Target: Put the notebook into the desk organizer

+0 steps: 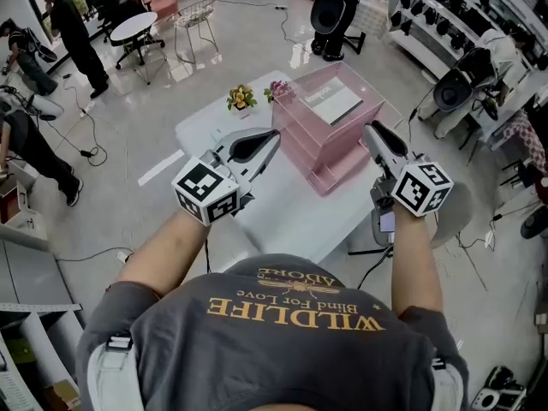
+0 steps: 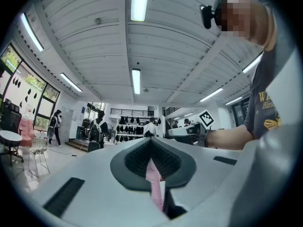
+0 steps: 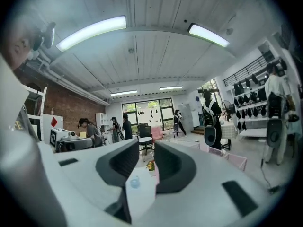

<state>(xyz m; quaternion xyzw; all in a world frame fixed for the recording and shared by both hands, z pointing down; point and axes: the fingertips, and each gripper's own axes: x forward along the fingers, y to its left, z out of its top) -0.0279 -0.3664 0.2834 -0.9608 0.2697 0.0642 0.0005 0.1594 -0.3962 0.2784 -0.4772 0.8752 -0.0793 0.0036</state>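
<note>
Notebook [image 1: 334,103] lying flat in open top of pink desk organizer [image 1: 318,148] on white table [image 1: 282,208]. Left hand-held gripper [image 1: 272,135] just left of organizer, jaws closed together, empty. Right hand-held gripper [image 1: 370,130] at organizer's right side, jaws narrowly apart, nothing between.

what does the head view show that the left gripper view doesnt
Only the head view: the pink desk organizer on the white table, the white notebook lying in its top, and small flower pots.
Only the left gripper view: the ceiling lights and the head-worn camera.
Both: the left gripper, jaws together, the right gripper with its marker cube, and the person's printed shirt.
</note>
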